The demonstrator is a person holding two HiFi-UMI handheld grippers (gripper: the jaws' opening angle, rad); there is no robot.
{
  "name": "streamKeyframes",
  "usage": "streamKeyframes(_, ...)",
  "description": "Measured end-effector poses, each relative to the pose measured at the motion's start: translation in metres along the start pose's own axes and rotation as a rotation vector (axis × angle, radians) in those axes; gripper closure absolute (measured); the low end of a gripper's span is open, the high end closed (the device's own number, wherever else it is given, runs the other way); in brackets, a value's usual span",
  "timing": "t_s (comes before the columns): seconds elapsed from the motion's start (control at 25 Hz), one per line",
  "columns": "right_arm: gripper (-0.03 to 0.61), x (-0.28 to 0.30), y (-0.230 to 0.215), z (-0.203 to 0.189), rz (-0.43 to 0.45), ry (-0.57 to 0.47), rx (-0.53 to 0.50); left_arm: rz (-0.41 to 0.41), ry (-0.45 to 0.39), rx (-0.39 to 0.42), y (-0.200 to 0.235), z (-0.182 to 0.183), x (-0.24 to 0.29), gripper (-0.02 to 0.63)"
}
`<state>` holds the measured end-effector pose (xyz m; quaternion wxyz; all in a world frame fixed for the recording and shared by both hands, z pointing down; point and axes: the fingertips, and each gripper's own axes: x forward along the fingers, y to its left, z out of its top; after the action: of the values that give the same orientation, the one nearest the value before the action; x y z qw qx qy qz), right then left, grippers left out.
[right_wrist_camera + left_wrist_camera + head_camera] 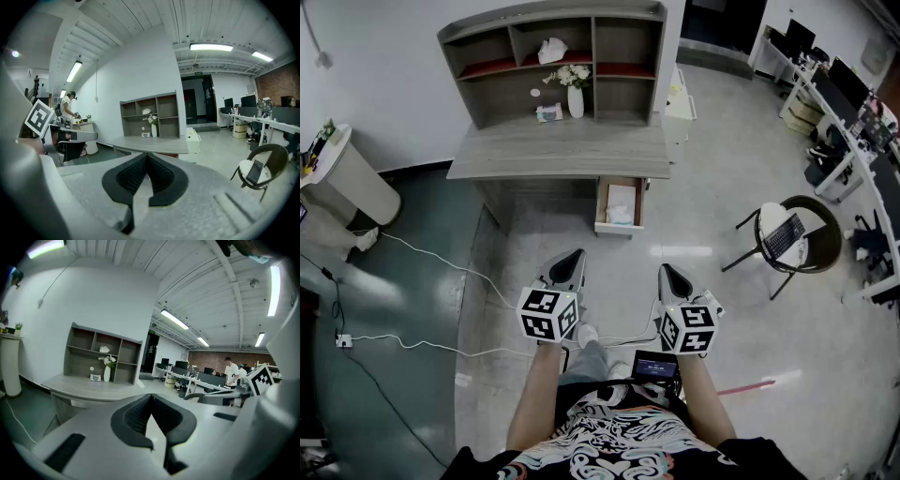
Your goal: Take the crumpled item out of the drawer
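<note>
The open drawer sticks out from under the right end of the grey desk. In it lies a white crumpled item beside a flat white sheet. Both grippers hang over the floor in front of the desk, well short of the drawer. My left gripper is shut with nothing in it, below and left of the drawer. My right gripper is also shut and empty, below and right of it. In the left gripper view the desk stands ahead beyond the left gripper. The right gripper view shows the desk past the right gripper.
A shelf unit on the desk holds a white vase of flowers. A round chair with a laptop stands to the right. White cables run over the floor at left, near a white cylinder stand. A low white cabinet adjoins the desk.
</note>
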<state>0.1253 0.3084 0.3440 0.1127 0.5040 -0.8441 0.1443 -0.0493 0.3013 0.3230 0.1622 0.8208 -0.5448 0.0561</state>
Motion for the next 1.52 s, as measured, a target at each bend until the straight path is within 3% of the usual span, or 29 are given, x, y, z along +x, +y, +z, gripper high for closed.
streamKeyframes(0.6, 0.574, -0.015, 0.013, -0.007, 0.045, -0.018, 0.01, 0.044, 0.0, -0.002, -0.002, -0.01, -0.02, 0.611)
streamKeyframes(0.88, 0.574, -0.006, 0.006, -0.005, 0.058, -0.009, -0.004, 0.079, -0.019, -0.045, 0.012, -0.01, -0.018, 0.611)
streamKeyframes(1.16, 0.574, 0.049, -0.026, -0.001, 0.038, 0.014, 0.02, 0.077, 0.014, -0.057, 0.041, -0.009, 0.039, 0.611)
streamKeyframes(1.52, 0.574, 0.179, -0.067, 0.025, 0.001, 0.058, 0.051, 0.009, 0.076, -0.045, 0.112, 0.023, 0.174, 0.611)
